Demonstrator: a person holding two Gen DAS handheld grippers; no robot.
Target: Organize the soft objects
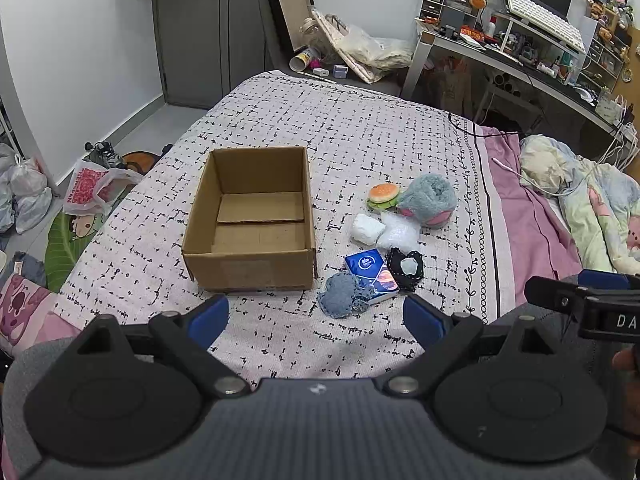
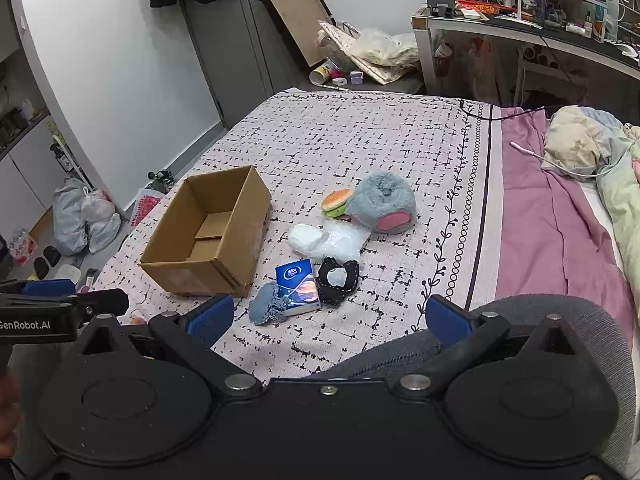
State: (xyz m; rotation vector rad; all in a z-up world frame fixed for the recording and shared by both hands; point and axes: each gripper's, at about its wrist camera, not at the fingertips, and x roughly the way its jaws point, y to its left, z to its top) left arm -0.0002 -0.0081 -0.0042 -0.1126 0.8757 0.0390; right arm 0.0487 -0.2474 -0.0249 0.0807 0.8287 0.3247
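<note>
An open, empty cardboard box [image 1: 252, 216] [image 2: 208, 240] sits on the patterned bedspread [image 1: 360, 128]. To its right lie soft items: a plush burger [image 1: 384, 195] [image 2: 337, 201], a fuzzy grey-blue slipper [image 1: 429, 200] [image 2: 380, 202], a white wad [image 1: 367, 229] [image 2: 304, 238], bubble wrap [image 1: 398, 234] [image 2: 344, 242], a blue tissue pack [image 1: 370, 274] [image 2: 298, 286], a black scrunchie [image 1: 406, 268] [image 2: 338, 276] and a denim scrunchie [image 1: 340, 294] [image 2: 266, 308]. My left gripper [image 1: 316, 322] hangs open short of the denim scrunchie. My right gripper [image 2: 328, 320] is open too, nothing between its fingers.
A crumpled duvet [image 1: 584, 200] [image 2: 600, 152] lies on the pink sheet at right. Bags [image 1: 96, 188] [image 2: 84, 216] and clutter crowd the floor at left. A cluttered desk [image 1: 520, 52] stands beyond the bed. A grey-clad knee [image 2: 520, 320] is below the right gripper.
</note>
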